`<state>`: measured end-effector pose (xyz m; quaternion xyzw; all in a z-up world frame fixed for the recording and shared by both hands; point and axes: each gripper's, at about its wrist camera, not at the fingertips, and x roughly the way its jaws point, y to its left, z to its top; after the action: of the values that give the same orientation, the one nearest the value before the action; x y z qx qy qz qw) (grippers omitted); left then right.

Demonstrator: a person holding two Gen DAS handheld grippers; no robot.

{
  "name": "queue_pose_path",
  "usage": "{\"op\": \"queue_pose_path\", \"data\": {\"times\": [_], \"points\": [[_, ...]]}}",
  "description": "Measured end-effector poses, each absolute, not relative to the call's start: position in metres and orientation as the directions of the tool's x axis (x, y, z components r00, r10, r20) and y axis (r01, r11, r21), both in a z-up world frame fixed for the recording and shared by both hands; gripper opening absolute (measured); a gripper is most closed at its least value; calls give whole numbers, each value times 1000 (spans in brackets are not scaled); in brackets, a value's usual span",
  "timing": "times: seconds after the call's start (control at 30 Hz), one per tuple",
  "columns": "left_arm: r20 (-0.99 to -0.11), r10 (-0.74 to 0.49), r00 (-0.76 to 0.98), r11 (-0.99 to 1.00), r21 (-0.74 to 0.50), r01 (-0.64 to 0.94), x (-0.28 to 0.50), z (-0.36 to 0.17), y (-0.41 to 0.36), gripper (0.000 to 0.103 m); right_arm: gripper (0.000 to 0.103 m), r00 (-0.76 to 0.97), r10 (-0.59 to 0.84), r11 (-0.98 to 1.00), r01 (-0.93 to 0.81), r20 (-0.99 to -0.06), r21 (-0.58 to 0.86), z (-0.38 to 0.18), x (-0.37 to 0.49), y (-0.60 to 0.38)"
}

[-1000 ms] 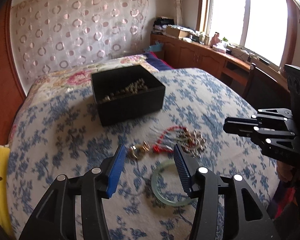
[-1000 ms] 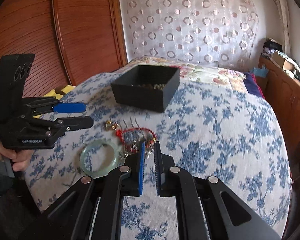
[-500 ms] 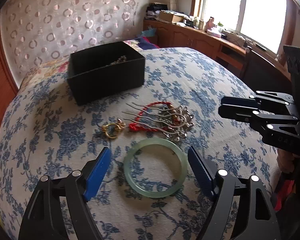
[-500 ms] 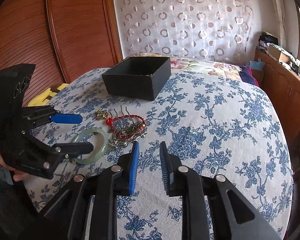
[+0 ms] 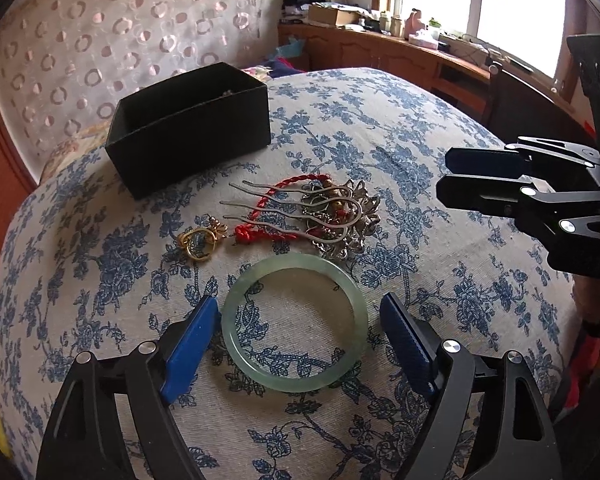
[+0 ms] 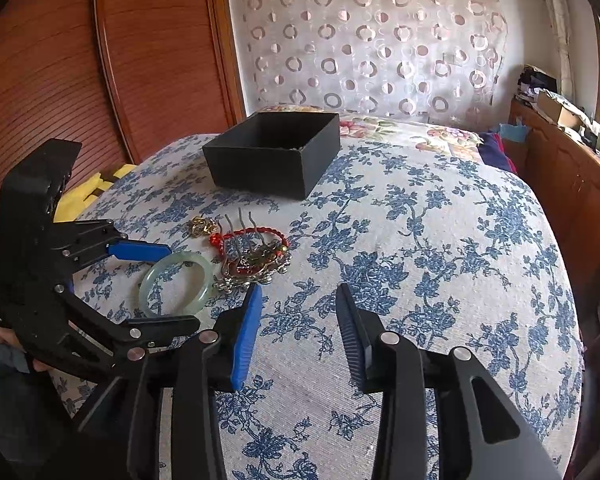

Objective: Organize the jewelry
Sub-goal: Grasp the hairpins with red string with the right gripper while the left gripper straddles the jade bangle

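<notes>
Left gripper (image 5: 294,322) jaws wide, straddling jade bangle (image 5: 294,322) w/o contact, prob to lift it to black box (image 5: 190,126); right gripper (image 6: 298,320) jaws open, empty

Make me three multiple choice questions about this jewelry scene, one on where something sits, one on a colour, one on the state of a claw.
1. Where is the bangle?
A. inside the black box
B. on the bedspread between the left claw's fingers
C. held by the right claw

2. What colour is the braided cord?
A. red
B. yellow
C. purple

3. How is the left claw?
A. shut on the bangle
B. shut on nothing
C. open

Answers:
1 B, the bangle lies flat on the bedspread, a blue pad on either side.
2 A, the cord is bright red.
3 C, both pads stand apart from the bangle.
</notes>
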<state>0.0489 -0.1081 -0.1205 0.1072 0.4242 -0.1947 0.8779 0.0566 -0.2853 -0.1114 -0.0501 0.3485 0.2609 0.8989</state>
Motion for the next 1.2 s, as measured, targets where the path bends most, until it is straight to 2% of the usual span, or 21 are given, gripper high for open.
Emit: {"op": "queue_pose_path", "data": {"times": [0.03,0.07,0.33,0.6,0.97,1.13,1.2], "points": [[-784,-249,568,900,28,434,48,-121,-108,77,42,619,435,857,-508,-654,89,-112,57,-284],[-778,-257,573,898,27,439,46,-120,-106,69,43,617,437,854,-512,-655,87,-112,58,-282],[-761,-269,591,915,-10,404,42,-115,-85,69,46,584,449,834,-546,-676,82,-117,68,-261],[-727,-270,632,931,-29,365,41,-103,-68,69,46,555,481,839,-517,-678,172,-116,90,-253],[-709,-280,647,936,-52,349,40,-99,-59,69,46,473,492,841,-474,-731,261,-135,109,-242],[-705,-286,649,936,-60,347,40,-98,-56,69,47,482,486,847,-465,-729,257,-137,108,-238],[-703,-287,650,936,-60,348,40,-98,-56,69,40,487,479,851,-463,-730,249,-137,108,-237]]}}
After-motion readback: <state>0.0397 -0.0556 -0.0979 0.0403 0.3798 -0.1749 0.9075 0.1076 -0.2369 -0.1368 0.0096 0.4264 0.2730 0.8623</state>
